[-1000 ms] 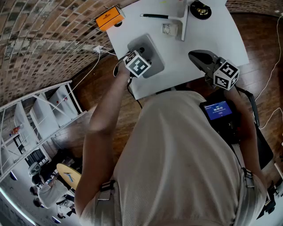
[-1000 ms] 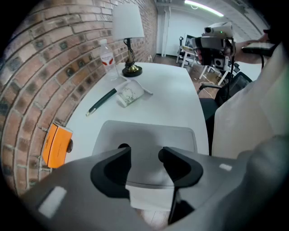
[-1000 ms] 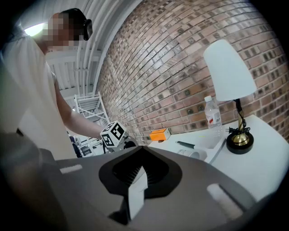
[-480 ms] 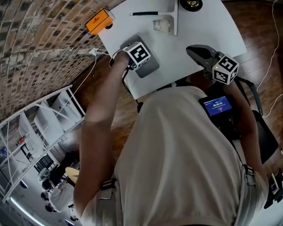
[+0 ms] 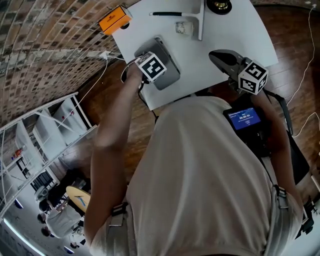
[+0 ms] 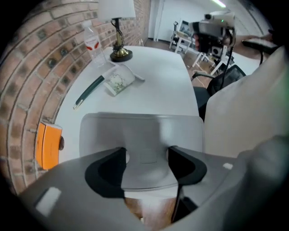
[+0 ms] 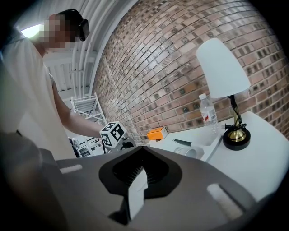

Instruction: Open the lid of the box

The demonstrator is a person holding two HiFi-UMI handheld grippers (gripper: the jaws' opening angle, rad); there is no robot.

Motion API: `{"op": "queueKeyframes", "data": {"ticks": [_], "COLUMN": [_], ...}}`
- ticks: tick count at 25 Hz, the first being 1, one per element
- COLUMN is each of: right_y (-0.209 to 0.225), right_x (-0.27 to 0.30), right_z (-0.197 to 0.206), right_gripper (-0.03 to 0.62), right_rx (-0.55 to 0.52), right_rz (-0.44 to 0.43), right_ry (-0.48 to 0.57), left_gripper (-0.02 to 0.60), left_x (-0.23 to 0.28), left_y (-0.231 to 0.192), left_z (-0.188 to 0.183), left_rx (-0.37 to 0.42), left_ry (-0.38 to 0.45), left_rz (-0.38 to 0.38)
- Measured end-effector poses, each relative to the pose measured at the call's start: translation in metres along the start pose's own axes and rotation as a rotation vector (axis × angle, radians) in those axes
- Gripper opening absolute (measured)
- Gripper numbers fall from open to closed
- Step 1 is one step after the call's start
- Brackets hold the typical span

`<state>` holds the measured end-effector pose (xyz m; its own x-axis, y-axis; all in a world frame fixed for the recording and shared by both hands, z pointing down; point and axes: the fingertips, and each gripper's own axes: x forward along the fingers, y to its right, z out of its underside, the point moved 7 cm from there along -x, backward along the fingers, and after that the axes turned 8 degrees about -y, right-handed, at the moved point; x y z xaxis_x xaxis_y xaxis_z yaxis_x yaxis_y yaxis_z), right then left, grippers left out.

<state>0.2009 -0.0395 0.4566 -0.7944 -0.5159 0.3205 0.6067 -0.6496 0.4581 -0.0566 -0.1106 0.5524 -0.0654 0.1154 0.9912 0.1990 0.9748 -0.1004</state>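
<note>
A grey box (image 5: 169, 70) with a shut-looking lid lies on the white table (image 5: 235, 30) near its front left corner. My left gripper (image 5: 146, 64) is at the box's near edge. In the left gripper view the box (image 6: 140, 131) fills the middle. The left gripper (image 6: 146, 159) straddles the raised tab at the lid's front lip; its jaws are closing, with a thin gap still showing beside each pad. My right gripper (image 5: 221, 56) hovers over the table's front right part, away from the box. In its own view the right gripper (image 7: 137, 173) is shut and holds nothing.
An orange carton (image 5: 115, 21) sits at the table's back left corner. A pen (image 5: 167, 14), a small clear cup (image 5: 184, 28), a lamp base (image 5: 219, 5) and a water bottle (image 6: 92, 43) stand further back. A white shelf rack (image 5: 50, 125) and cables are on the floor at the left.
My left gripper has moved in over the box's near edge and then drawn back a little toward me. The right gripper has hardly moved.
</note>
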Motion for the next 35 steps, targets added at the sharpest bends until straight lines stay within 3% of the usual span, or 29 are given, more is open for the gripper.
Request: {"op": "queueKeyframes", "data": {"ticks": [7, 11, 14, 18, 23, 27, 30, 32, 35], "right_y": [-0.022, -0.035, -0.038, -0.044, -0.044, -0.04, -0.04, -0.039, -0.039], "right_x": [0.044, 0.059, 0.07, 0.072, 0.062, 0.058, 0.058, 0.06, 0.067], "right_z": [-0.006, -0.007, -0.006, -0.007, -0.009, -0.008, -0.008, -0.01, -0.014], "right_gripper": [0.002, 0.002, 0.002, 0.002, 0.002, 0.002, 0.002, 0.002, 0.002], "right_rx": [-0.06, -0.096, -0.107, -0.12, -0.129, -0.124, -0.126, -0.13, -0.139], "right_rz": [-0.129, -0.171, -0.185, -0.179, -0.162, -0.156, -0.16, -0.169, -0.187], "right_ry": [-0.103, -0.17, -0.203, -0.223, -0.22, -0.208, -0.204, -0.196, -0.191], "left_gripper": [0.296, 0.296, 0.296, 0.296, 0.299, 0.301, 0.336, 0.336, 0.333], "left_x": [-0.009, 0.005, 0.039, 0.084, 0.106, 0.109, 0.104, 0.091, 0.055], "left_y": [0.038, 0.059, 0.061, 0.057, 0.059, 0.057, 0.059, 0.058, 0.058], "left_z": [0.083, 0.118, 0.126, 0.117, 0.106, 0.105, 0.106, 0.109, 0.117], "left_rx": [-0.223, -0.306, -0.26, -0.111, -0.022, -0.02, -0.038, -0.068, -0.177], "left_ry": [0.161, 0.178, 0.099, -0.05, -0.119, -0.126, -0.109, -0.065, 0.074], "left_rz": [-0.041, -0.043, -0.023, -0.038, -0.033, -0.005, 0.01, -0.024, -0.112]}}
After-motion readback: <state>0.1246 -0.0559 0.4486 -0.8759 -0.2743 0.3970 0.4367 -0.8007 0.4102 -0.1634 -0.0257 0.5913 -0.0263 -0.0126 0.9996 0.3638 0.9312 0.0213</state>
